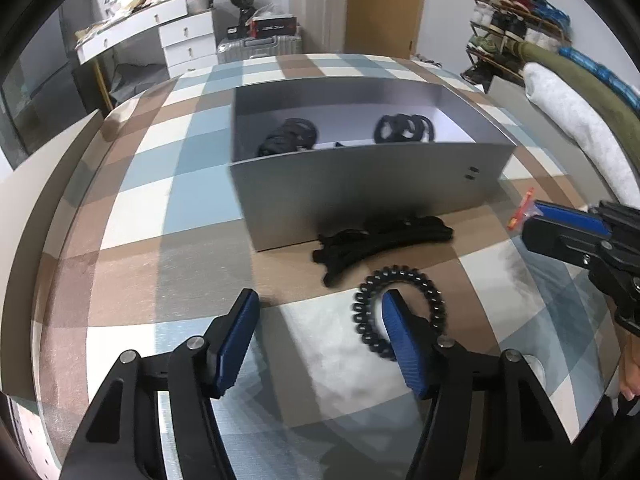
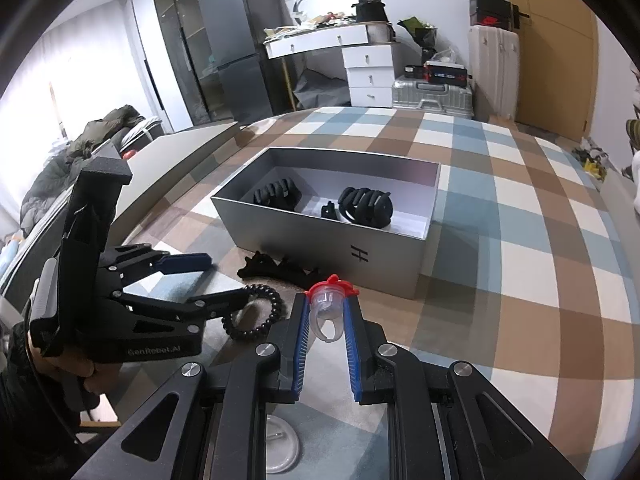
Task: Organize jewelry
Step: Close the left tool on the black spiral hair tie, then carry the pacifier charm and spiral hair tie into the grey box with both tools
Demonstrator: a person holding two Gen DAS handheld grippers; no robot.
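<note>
A black spiral hair tie (image 1: 434,300) lies on the checked tablecloth, looped around the right finger of my left gripper (image 1: 320,306). The jaws stand apart with only cloth between the pads. The right wrist view shows the same finger threaded through the hair tie (image 2: 264,312) of my left gripper (image 2: 228,276). My right gripper (image 2: 328,312) is shut on a clear plastic ring with a red top (image 2: 329,300), held above the table. My right gripper (image 1: 530,220) is at the right in the left wrist view. A grey open box (image 1: 360,188) (image 2: 320,248) holds black hair ties (image 2: 366,206).
A pile of black hair clips (image 1: 384,240) (image 2: 280,270) lies against the box's front wall. A clear round lid (image 2: 280,452) sits on the table under my right gripper. A person's hand (image 2: 76,372) grips the left tool. White drawers and suitcases stand beyond the table.
</note>
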